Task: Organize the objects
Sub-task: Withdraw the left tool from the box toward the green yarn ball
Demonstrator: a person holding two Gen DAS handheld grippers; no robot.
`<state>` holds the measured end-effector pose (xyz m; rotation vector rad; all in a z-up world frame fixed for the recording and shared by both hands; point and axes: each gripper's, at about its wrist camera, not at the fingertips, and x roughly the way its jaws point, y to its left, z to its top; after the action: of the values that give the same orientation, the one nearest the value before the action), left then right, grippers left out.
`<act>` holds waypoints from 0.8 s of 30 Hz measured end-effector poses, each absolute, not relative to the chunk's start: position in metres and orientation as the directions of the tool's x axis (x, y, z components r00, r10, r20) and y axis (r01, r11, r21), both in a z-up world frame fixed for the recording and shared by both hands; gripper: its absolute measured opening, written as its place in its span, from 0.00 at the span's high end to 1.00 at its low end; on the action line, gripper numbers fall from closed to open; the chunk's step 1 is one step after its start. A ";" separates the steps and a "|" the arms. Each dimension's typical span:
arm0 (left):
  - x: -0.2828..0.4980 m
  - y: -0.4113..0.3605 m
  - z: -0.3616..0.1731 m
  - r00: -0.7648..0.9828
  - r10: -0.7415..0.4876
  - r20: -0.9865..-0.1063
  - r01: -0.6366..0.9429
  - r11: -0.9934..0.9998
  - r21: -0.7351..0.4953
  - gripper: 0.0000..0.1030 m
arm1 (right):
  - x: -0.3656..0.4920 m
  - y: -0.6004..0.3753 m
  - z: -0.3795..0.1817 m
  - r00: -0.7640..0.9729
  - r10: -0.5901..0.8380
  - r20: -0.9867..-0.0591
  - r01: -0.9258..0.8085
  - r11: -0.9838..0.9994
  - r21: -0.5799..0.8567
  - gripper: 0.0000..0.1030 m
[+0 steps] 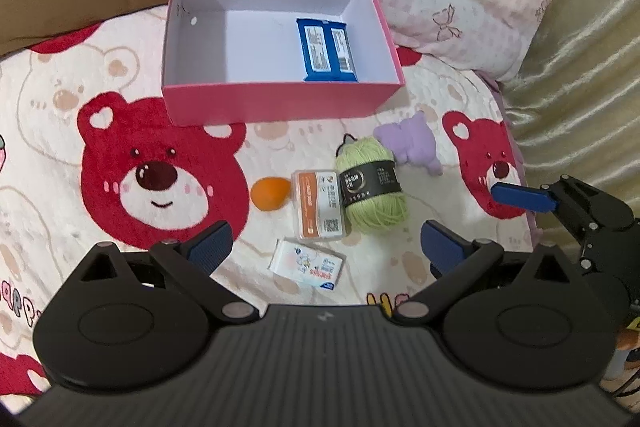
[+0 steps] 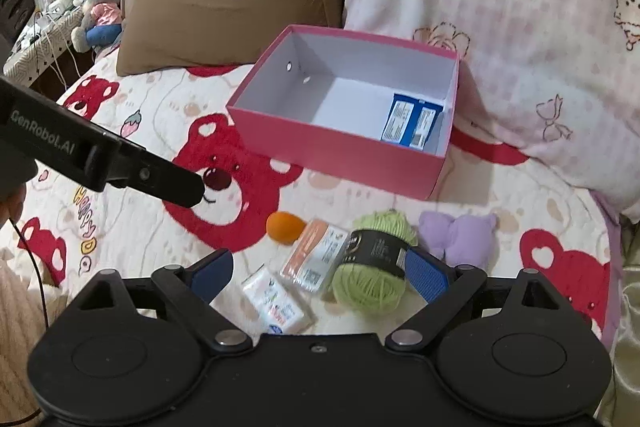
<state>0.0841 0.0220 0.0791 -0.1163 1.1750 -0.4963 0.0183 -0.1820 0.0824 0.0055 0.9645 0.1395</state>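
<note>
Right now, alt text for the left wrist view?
An open pink box on a bear-print blanket holds one blue packet. In front lie an orange ball, a clear card case, green yarn, a purple plush and a white tissue pack, beyond the open left claw.

Fluffy cloth blanket [image 1: 48, 155], matt card box [image 1: 280, 103], soft yarn [image 1: 372, 183], seemingly glossy plastic packet [image 1: 326, 49].

"GenRobot.AI" — white letters on the left gripper [image 2: 192, 193]; "HAPPY" on the blanket [image 2: 120, 227].
</note>
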 end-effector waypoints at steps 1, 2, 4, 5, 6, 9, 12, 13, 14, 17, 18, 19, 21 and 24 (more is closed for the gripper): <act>0.083 0.021 0.078 0.287 -0.433 -0.854 0.315 0.885 -0.342 0.01 | 0.017 -0.182 0.082 0.560 0.123 -0.819 -0.115 0.991 0.070 0.08; 0.082 0.020 0.077 0.282 -0.436 -0.854 0.318 0.883 -0.345 0.01 | 0.015 -0.182 0.081 0.559 0.126 -0.820 -0.114 0.991 0.075 0.08; 0.080 0.019 0.076 0.273 -0.443 -0.854 0.323 0.878 -0.352 0.01 | 0.011 -0.182 0.079 0.556 0.131 -0.821 -0.112 0.990 0.083 0.08; 0.079 0.018 0.074 0.270 -0.445 -0.854 0.324 0.877 -0.355 0.01 | 0.010 -0.182 0.078 0.554 0.132 -0.822 -0.111 0.990 0.085 0.08; 0.078 0.017 0.073 0.268 -0.447 -0.853 0.326 0.876 -0.357 0.01 | 0.008 -0.182 0.077 0.552 0.134 -0.823 -0.110 0.990 0.087 0.08; 0.075 0.011 0.069 0.260 -0.445 -0.857 0.339 0.873 -0.351 0.01 | 0.004 -0.183 0.072 0.542 0.143 -0.828 -0.108 0.989 0.100 0.08; 0.073 0.007 0.065 0.252 -0.449 -0.857 0.342 0.870 -0.355 0.01 | 0.000 -0.184 0.066 0.540 0.142 -0.829 -0.101 0.989 0.104 0.08; 0.073 0.006 0.063 0.241 -0.456 -0.857 0.344 0.866 -0.363 0.01 | -0.001 -0.185 0.064 0.541 0.140 -0.829 -0.100 0.990 0.102 0.08; 0.074 0.005 0.062 0.236 -0.465 -0.854 0.343 0.862 -0.375 0.01 | -0.002 -0.185 0.062 0.540 0.137 -0.830 -0.096 0.990 0.100 0.08; 0.073 0.001 0.055 0.236 -0.466 -0.853 0.339 0.862 -0.377 0.01 | -0.003 -0.185 0.054 0.530 0.143 -0.836 -0.102 0.989 0.105 0.08; 0.073 -0.001 0.052 0.242 -0.460 -0.854 0.342 0.864 -0.369 0.01 | -0.003 -0.184 0.051 0.525 0.146 -0.839 -0.107 0.989 0.105 0.08; 0.071 -0.003 0.049 0.249 -0.454 -0.855 0.344 0.867 -0.361 0.01 | -0.003 -0.184 0.047 0.521 0.148 -0.840 -0.110 0.988 0.105 0.08; 0.069 -0.005 0.044 0.276 -0.451 -0.849 0.349 0.870 -0.348 0.01 | -0.004 -0.183 0.039 0.516 0.151 -0.844 -0.120 0.987 0.103 0.08; 0.067 -0.009 0.037 0.310 -0.435 -0.845 0.360 0.877 -0.320 0.01 | -0.004 -0.185 0.027 0.528 0.166 -0.833 -0.129 0.985 0.114 0.08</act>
<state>0.0672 -0.0091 0.0371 -0.0759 1.1407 -0.5256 -0.0044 -0.1850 0.0273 0.0397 0.9995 0.1761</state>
